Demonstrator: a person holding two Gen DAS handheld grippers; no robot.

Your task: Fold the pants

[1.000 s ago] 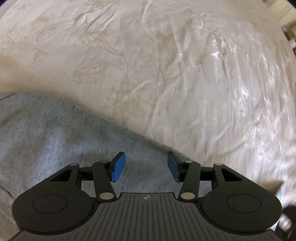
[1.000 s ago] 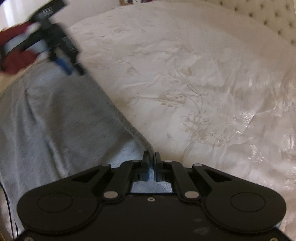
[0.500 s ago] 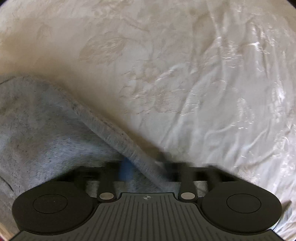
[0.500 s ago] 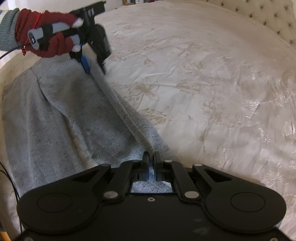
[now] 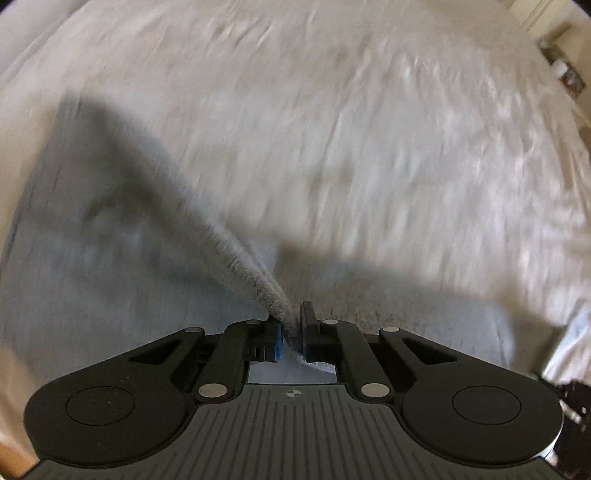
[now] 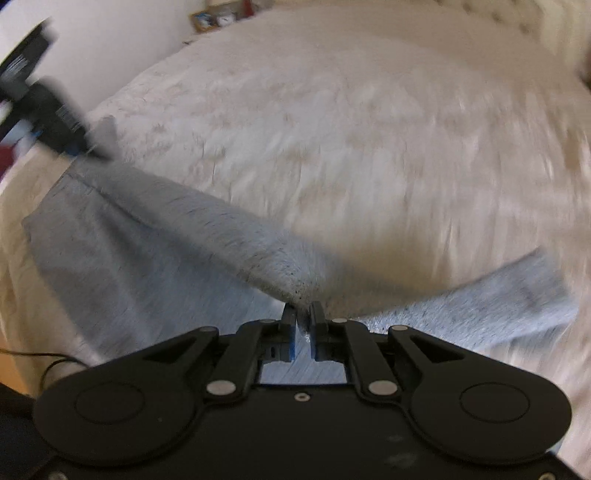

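Observation:
Grey sweatpants [image 5: 110,240] lie on a cream bedspread [image 5: 369,147], with one long edge lifted into a taut ridge. My left gripper [image 5: 290,332] is shut on that edge, the fabric pinched between its blue pads. My right gripper [image 6: 303,328] holds the same edge further along; its jaws are opening slightly, with grey fabric [image 6: 147,240] still between the pads. In the right wrist view the left gripper [image 6: 85,153] shows blurred at the far left, at the other end of the ridge. Both views are smeared by motion.
The cream floral bedspread [image 6: 369,129] fills most of both views. Small framed items [image 6: 210,18] stand by the far wall. A black cable [image 6: 37,356] runs along the bed's left edge. Dark furniture [image 5: 561,70] sits past the bed's far right corner.
The left gripper went from open above the pants to shut on their edge. Both grippers have risen and swept sideways, pulling the edge up off the bed into a ridge.

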